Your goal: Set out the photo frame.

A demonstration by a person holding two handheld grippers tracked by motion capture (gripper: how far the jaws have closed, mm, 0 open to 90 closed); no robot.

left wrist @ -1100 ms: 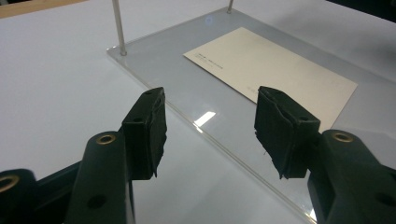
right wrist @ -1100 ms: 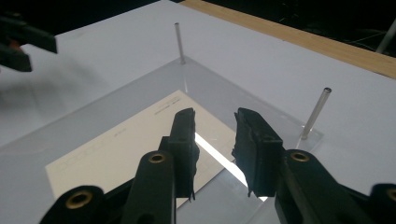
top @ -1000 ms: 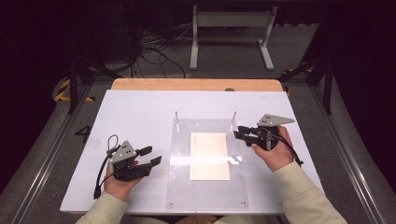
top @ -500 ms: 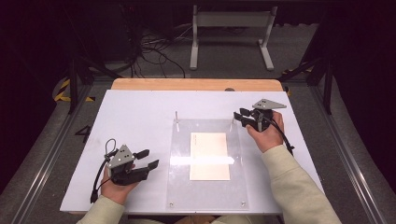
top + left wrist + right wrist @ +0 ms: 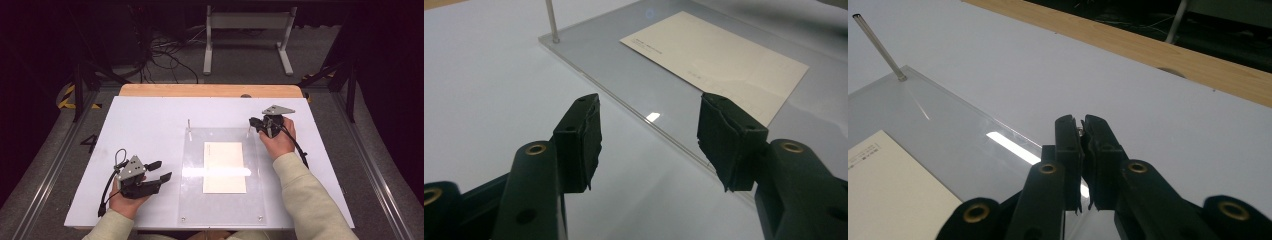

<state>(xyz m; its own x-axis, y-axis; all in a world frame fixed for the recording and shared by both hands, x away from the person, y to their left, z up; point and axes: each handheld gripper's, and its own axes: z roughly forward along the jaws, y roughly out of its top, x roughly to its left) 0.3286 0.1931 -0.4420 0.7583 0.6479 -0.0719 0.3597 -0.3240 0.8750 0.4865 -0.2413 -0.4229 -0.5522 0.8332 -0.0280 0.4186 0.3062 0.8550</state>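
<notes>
The jaws of the right gripper (image 5: 253, 122) had just closed on a thin metal pin (image 5: 1080, 131) at the clear acrylic plate's (image 5: 195, 200) far right corner; the left gripper (image 5: 159, 170) rested apart, jaws open, beside the plate's left edge.

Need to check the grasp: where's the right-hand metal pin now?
In the high view, the right pin stands at the clear plate's far right corner, with the right gripper shut on it.

It looks like a lab: a white bench (image 5: 150, 130) stands in a dark room, with tangled cables (image 5: 165, 55) on the floor behind it.
</notes>
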